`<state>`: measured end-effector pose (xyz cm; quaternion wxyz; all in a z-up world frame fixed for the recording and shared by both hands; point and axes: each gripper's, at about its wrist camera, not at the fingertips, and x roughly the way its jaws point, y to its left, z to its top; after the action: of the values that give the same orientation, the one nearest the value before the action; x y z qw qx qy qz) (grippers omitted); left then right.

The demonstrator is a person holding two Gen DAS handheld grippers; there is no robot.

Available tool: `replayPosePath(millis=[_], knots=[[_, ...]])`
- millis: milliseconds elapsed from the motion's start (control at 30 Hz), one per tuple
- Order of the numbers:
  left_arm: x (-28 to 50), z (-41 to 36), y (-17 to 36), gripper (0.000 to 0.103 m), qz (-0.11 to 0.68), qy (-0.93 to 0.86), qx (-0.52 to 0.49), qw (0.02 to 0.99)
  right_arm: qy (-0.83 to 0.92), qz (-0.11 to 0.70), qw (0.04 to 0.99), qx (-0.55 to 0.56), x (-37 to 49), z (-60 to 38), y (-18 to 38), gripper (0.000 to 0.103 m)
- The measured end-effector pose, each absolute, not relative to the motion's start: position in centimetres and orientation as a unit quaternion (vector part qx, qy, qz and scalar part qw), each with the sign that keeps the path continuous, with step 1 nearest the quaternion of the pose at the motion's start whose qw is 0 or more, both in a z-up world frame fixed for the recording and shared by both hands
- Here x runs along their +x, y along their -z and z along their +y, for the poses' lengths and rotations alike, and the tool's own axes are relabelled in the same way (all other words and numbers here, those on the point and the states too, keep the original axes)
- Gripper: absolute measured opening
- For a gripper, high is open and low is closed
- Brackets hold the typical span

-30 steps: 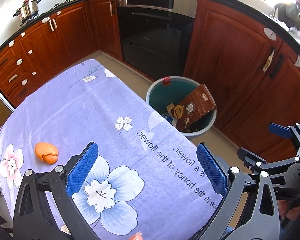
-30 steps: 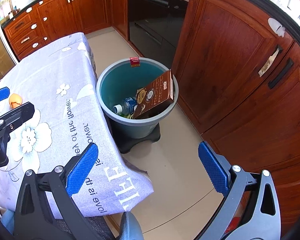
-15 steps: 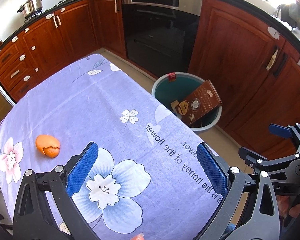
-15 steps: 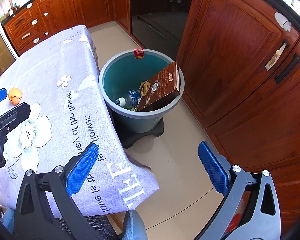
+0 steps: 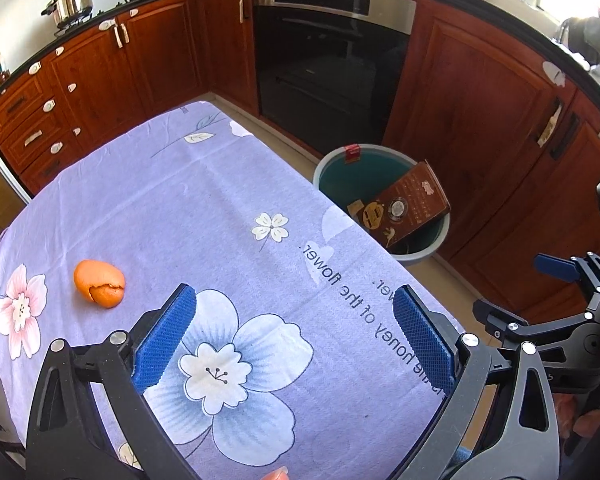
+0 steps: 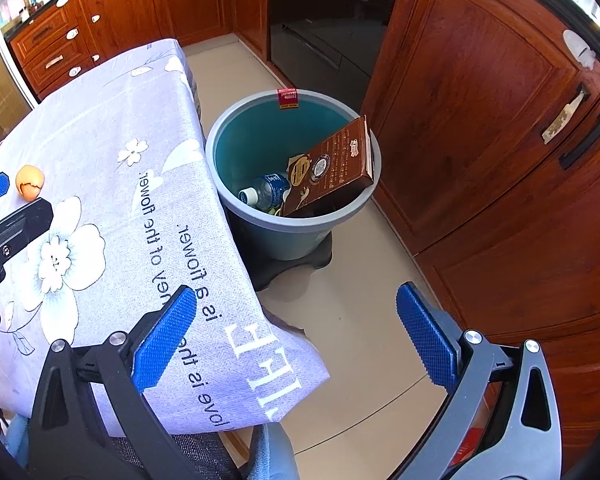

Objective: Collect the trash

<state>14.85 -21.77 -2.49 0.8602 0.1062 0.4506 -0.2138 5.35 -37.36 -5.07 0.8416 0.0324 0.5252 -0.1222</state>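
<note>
An orange peel [image 5: 99, 283] lies on the tablecloth [image 5: 204, 216], near its left edge beside a pink printed flower, well apart from the bin [image 6: 288, 236]. The cloth bears the words "honey of the flower" and "love is the". The bin stands on the floor just off the cloth's right side; a brown box [image 6: 332, 168] leans on its rim, a bottle [image 6: 266, 194] lies inside, and a red label [image 6: 287, 99] hangs at its far rim. The left gripper [image 5: 296, 332] hovers above the cloth, jaws spread wide, empty. The right gripper [image 6: 296, 332] hangs over the cloth's corner and floor, jaws likewise wide, holding nothing.
</note>
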Motion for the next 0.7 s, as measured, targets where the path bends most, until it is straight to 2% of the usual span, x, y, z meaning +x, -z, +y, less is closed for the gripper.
replayPosePath(millis=[700], knots=[[14.73, -21.77, 2.37, 0.099, 0.449, 0.213, 0.109, 0.861, 0.122, 0.526, 0.841, 0.032, 5.37, -37.05, 5.01, 0.096]])
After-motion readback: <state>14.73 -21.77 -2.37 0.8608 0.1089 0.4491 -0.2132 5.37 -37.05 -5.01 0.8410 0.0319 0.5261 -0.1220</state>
